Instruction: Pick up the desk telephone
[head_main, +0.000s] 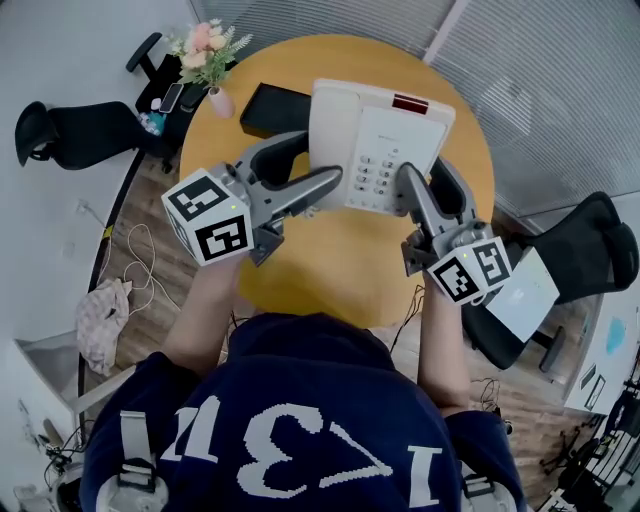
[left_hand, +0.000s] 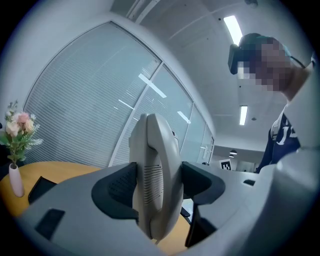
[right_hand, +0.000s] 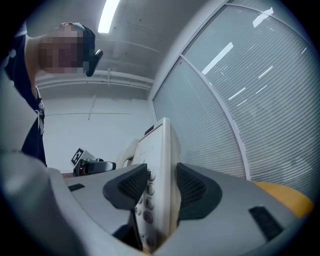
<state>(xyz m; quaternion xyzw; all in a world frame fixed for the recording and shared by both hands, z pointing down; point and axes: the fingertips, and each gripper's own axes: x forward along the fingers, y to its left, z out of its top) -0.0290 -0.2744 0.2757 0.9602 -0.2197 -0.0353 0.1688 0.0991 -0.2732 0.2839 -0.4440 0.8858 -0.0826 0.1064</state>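
While one desk telephone (head_main: 375, 130) hangs over one table (head_main: 330, 260), left tool (head_main: 322, 160) and right tool (head_main: 424, 176) each clamp a side.

White phone (head_main: 380, 130), ochre table (head_main: 330, 260)
The phone has a red strip (head_main: 410, 102) and grey keys. At the table's left rim are a pink vase (head_main: 221, 102), pink flowers (head_main: 205, 45) and a black pad (head_main: 275, 108). On its near side is a navy shirt (head_main: 290, 400) with white numerals.

Both forearms (head_main: 205, 310) reach forward, left gripper (head_main: 318, 165) and right gripper (head_main: 427, 180) pointing roughly level, each one's 2 fingers (left_hand: 117, 187) clamped on an opposite side of the desk telephone (head_main: 385, 130).
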